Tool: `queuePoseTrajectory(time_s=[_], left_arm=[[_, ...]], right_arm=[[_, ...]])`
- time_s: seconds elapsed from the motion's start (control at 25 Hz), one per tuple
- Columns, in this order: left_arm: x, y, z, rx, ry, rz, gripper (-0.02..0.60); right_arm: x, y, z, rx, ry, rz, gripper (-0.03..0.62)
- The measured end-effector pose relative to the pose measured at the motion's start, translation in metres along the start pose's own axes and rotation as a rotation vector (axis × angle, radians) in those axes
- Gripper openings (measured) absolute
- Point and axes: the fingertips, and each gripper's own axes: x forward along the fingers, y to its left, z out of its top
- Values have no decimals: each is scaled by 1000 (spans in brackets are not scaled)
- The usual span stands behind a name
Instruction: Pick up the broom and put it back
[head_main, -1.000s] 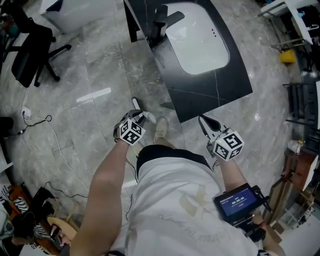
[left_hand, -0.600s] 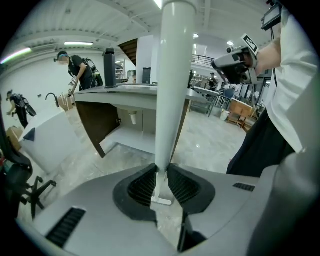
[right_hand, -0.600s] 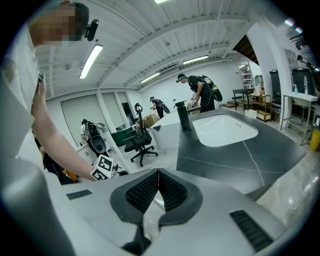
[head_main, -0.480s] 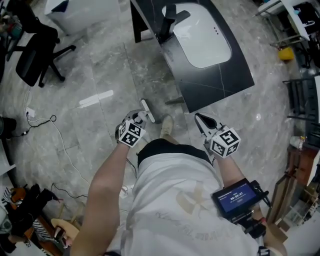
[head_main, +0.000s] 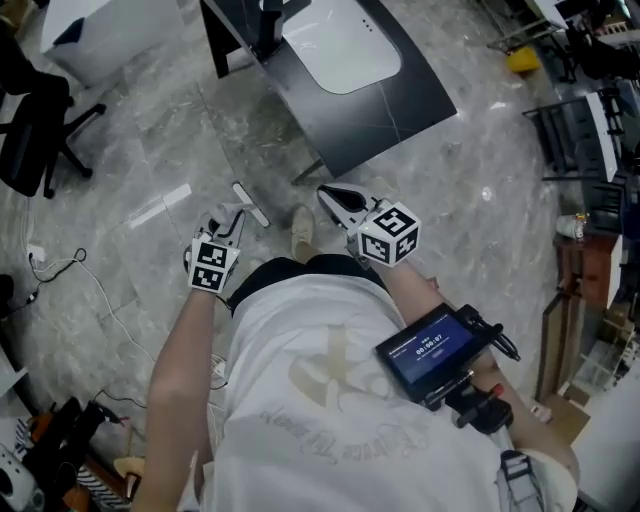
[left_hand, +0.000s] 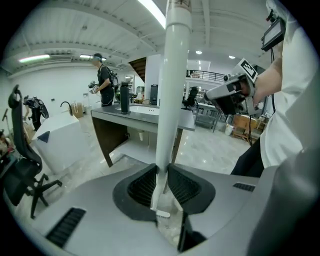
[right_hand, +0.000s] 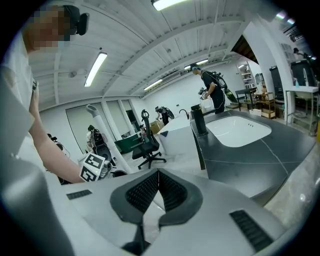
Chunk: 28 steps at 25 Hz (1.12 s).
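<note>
The broom shows as a white handle (left_hand: 171, 85) standing upright between the jaws of my left gripper (left_hand: 161, 172), which is shut on it. Its brush end is out of sight. From the head view the handle (head_main: 250, 204) is a short white bar just ahead of the left gripper (head_main: 232, 222). In the right gripper view the same white handle (right_hand: 102, 135) rises beside the left gripper's marker cube (right_hand: 92, 167). My right gripper (head_main: 335, 198) is held level in front of my body near the counter's corner, its jaws (right_hand: 158, 172) shut with nothing in them.
A dark counter (head_main: 400, 100) with a white sink (head_main: 340, 40) stands ahead. An office chair (head_main: 30, 130) and a white box (head_main: 100, 35) are at the left, with cables (head_main: 60, 265) on the grey floor. Metal racks (head_main: 580, 130) line the right. Another person (left_hand: 105, 85) stands far off.
Both grippers have shifted left in the head view, the right one also upward. The counter and sink have slid toward the top left. The left gripper keeps hold of the white handle.
</note>
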Motion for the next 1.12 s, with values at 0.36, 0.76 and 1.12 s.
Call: queuePoseTrajectory(time_s=[0.36, 0.76, 1.12], left_arm=[[-50, 4, 19, -68, -97, 89, 83], [-100, -3, 37, -134, -194, 176, 83], [-148, -5, 37, -173, -249, 238, 83]], right_arm=[[13, 24, 7, -35, -8, 72, 17], [18, 39, 3, -52, -8, 129, 17], [18, 60, -7, -60, 9, 164, 17]])
